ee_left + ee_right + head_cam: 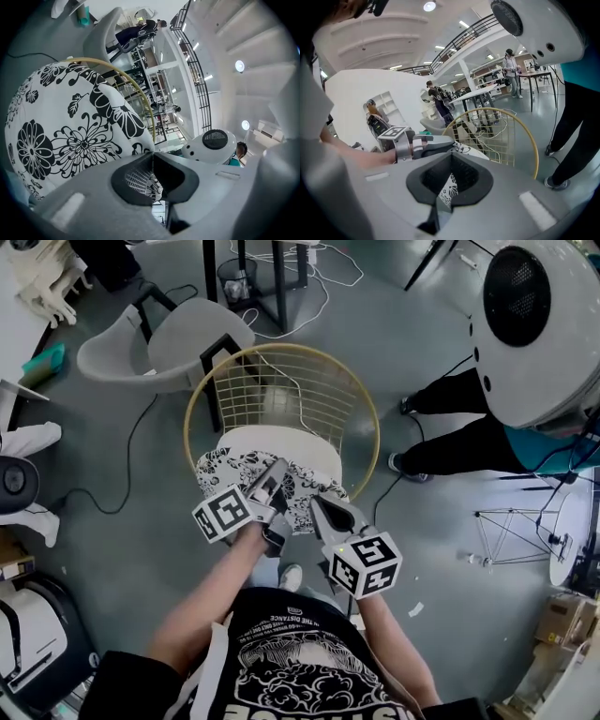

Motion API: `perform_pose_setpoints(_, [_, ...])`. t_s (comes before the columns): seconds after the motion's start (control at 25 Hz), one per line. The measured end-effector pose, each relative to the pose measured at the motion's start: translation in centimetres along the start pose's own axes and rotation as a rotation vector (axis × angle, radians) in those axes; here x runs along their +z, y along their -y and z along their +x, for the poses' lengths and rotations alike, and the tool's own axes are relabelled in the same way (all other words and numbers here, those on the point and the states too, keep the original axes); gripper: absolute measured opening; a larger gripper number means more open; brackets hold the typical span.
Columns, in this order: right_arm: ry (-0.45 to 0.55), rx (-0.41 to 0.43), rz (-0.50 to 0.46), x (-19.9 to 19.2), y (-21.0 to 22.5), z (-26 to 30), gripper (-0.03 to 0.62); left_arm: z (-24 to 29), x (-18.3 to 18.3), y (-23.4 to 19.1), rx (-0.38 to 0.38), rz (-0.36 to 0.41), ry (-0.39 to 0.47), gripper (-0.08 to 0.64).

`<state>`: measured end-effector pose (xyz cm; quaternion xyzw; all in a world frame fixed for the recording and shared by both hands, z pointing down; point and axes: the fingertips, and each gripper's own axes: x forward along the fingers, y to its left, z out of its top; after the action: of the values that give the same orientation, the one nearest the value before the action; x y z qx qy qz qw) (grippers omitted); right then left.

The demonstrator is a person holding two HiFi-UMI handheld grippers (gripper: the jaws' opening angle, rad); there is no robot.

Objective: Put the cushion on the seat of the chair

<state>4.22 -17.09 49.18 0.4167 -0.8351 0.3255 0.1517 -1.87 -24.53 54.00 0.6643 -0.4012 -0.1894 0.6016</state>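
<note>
The round gold wire chair stands just past the jaws. The black-and-white flower cushion is over its seat, right in front of the jaw tips. The left gripper has its jaws pinching the cushion's near edge. The right gripper, just beside it, pinches that edge too.
</note>
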Motion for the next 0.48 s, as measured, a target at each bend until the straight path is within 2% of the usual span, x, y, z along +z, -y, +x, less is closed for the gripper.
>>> perform_pose_setpoints(0.28, [-0.003, -0.043, 0.033, 0.8, 1.5, 2.4, -0.011, 2.4, 0.8, -1.5, 0.001, -0.013, -0.028, 0.015])
perform_pose_setpoints(0.48, [-0.023, -0.038, 0.027, 0.9, 1.7, 4.5, -0.011, 4.4, 1.2, -2.9, 0.015, -0.022, -0.05, 0.015])
